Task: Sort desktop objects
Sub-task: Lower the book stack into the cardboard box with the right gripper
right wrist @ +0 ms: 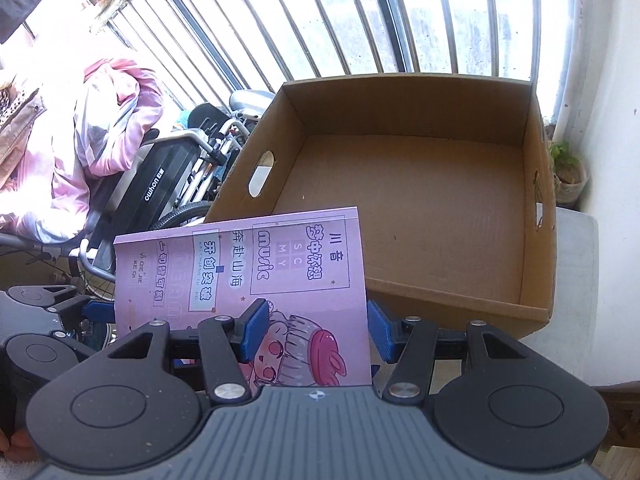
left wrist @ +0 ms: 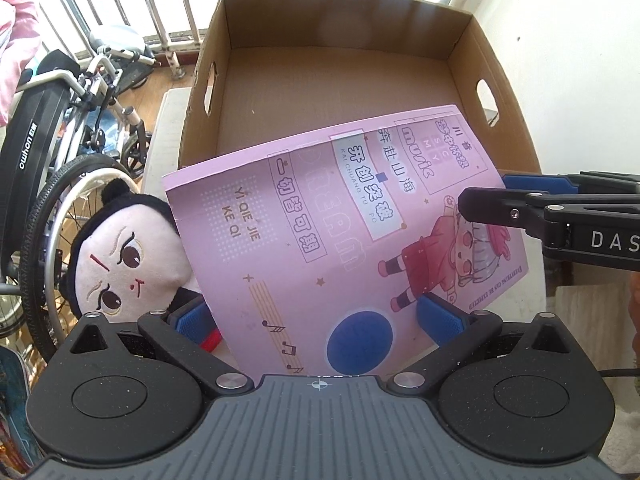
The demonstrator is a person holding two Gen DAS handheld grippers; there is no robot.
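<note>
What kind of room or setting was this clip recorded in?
Probably a home balcony or sunroom used for storage: barred windows run along one side, a folded wheelchair is parked beside them, and pink laundry hangs nearby.

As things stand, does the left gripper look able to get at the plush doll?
Probably not yet. The left gripper has the pink booklet between its fingers, and the booklet covers part of the plush doll beside it. It would likely have to drop the booklet into the cardboard box first.

**Support surface**

White table (right wrist: 576,240) carries open cardboard box (left wrist: 500,92), set at the far end against the wall and railing. Box floor bare brown card; hand-holes in both side walls. Table's near part hidden.
</note>
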